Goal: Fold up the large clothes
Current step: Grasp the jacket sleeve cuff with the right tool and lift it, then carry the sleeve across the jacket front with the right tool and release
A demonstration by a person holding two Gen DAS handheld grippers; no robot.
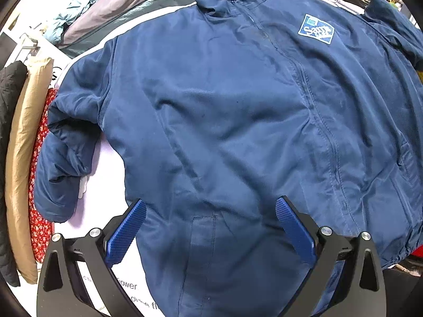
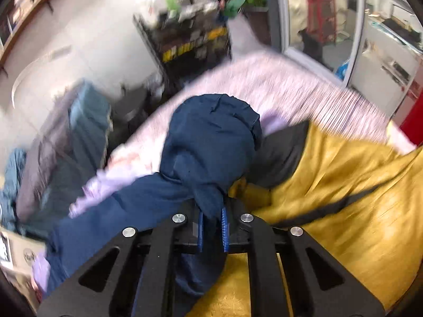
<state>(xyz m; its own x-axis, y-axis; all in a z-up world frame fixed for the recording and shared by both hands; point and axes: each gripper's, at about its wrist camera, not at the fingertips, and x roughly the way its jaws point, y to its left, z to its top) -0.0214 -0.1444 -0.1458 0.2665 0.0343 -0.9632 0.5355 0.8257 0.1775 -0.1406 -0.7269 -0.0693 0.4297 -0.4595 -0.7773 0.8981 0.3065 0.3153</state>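
One navy jacket (image 1: 224, 121) lies front-up and zipped across the white table (image 1: 105, 185), collar at the far edge, a light-blue chest badge (image 1: 316, 28) showing. Left hand-held gripper (image 1: 210, 233) hovers over the jacket's hem, jaws spread wide, holding nothing. Right hand-held gripper (image 2: 212, 228) is clamped narrow on a bunched jacket sleeve (image 2: 211, 142), lifted above a mustard-yellow garment (image 2: 343, 190). Tan, red floral and black clothes (image 1: 23, 158) are stacked along the table's left side.
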